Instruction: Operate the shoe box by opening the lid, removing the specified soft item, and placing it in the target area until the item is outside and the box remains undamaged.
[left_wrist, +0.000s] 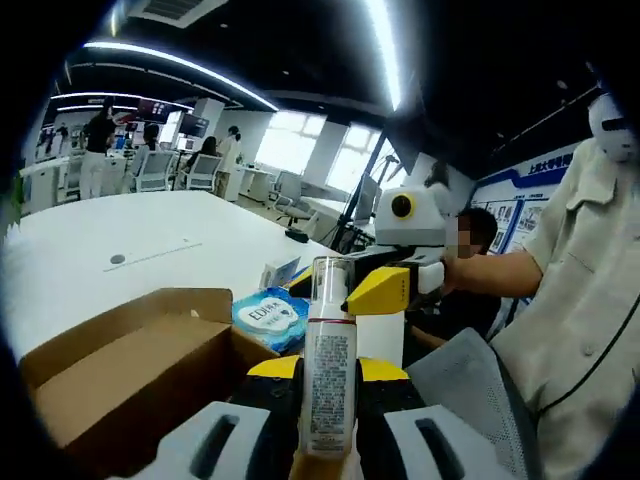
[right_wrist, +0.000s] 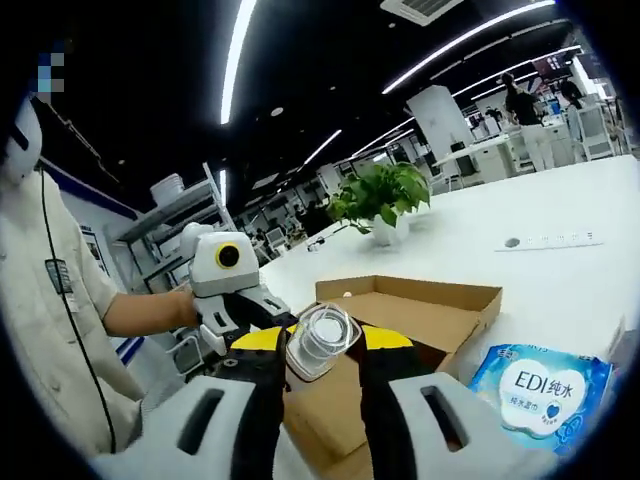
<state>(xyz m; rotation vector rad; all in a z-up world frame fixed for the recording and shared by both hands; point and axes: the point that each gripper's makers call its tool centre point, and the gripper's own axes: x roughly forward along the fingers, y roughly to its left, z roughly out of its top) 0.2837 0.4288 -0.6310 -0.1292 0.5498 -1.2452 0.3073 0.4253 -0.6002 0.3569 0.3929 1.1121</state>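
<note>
Both grippers over the open shoe box, a clear bottle in the jaws

In the left gripper view we see the left gripper (left_wrist: 328, 395) with its jaws closed on a clear bottle (left_wrist: 328, 375) bearing a printed label; in the right gripper view the right gripper (right_wrist: 320, 385) shows the same bottle's clear cap end between its jaws, though we cannot tell whether these jaws press it. Just beyond lies the shoe box (left_wrist: 130, 370), brown cardboard, lid folded open, on the white tabletop (left_wrist: 150, 235). Beside the box rests a blue soft wipes pack (left_wrist: 270, 318), outside the box. Farther off we note a potted plant (right_wrist: 380, 200) and a person's sleeve (left_wrist: 590, 280)
</note>
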